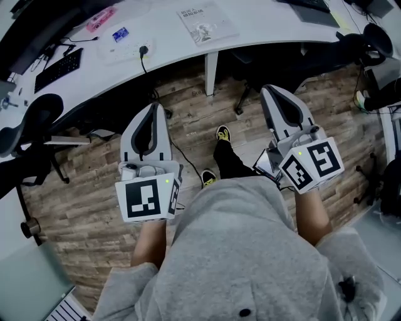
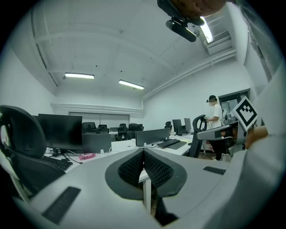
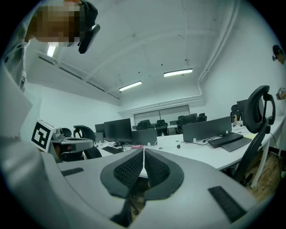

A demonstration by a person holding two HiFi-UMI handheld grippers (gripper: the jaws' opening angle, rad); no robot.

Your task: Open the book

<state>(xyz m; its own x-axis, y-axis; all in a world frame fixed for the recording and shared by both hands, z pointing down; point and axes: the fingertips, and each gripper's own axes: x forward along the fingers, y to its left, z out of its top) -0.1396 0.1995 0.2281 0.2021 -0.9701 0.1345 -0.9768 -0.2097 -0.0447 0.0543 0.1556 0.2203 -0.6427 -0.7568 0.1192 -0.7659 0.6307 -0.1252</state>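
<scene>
A closed book (image 1: 205,23) with a pale cover lies flat on the white desk (image 1: 263,25) at the top of the head view. My left gripper (image 1: 153,106) (image 2: 144,152) is held about level over the wooden floor, short of the desk edge, shut with nothing between its pads. My right gripper (image 1: 270,89) (image 3: 143,151) hangs beside it to the right, also short of the desk and shut on nothing. The book is ahead of both, between their lines. I cannot make out the book in either gripper view.
On the desk's left part lie a black keyboard (image 1: 59,68), a pink item (image 1: 100,19), a small blue item (image 1: 120,34) and a white power strip (image 1: 128,50). A desk leg (image 1: 212,72) stands below the book. Office chairs (image 1: 31,125) flank me. Another person (image 2: 214,112) stands far off.
</scene>
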